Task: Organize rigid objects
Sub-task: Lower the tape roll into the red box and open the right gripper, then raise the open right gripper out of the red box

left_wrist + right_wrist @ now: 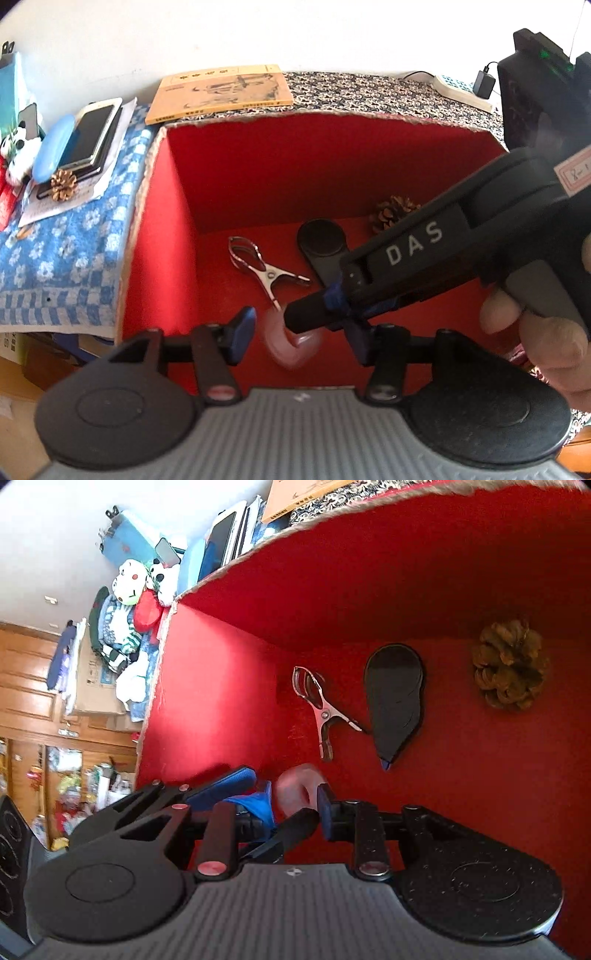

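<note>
- The left claw (299, 334) is wide apart above the red box (332, 162).
- A blurry pink ring (291, 339) sits between its blue fingers (242, 334), not pinched.
- The right claw (295, 317) pokes in beside the ring; I cannot tell if it grips.
- A metal clip (264, 271), a black paddle (321, 251) and a pine cone (391, 212) lie on the box floor.

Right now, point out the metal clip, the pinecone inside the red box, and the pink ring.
metal clip (325, 712), right wrist view, on its pivot.
pinecone (509, 664), right wrist view, middle of its scales.
pink ring (288, 350), left wrist view, on its lower curve, blurred.
</note>
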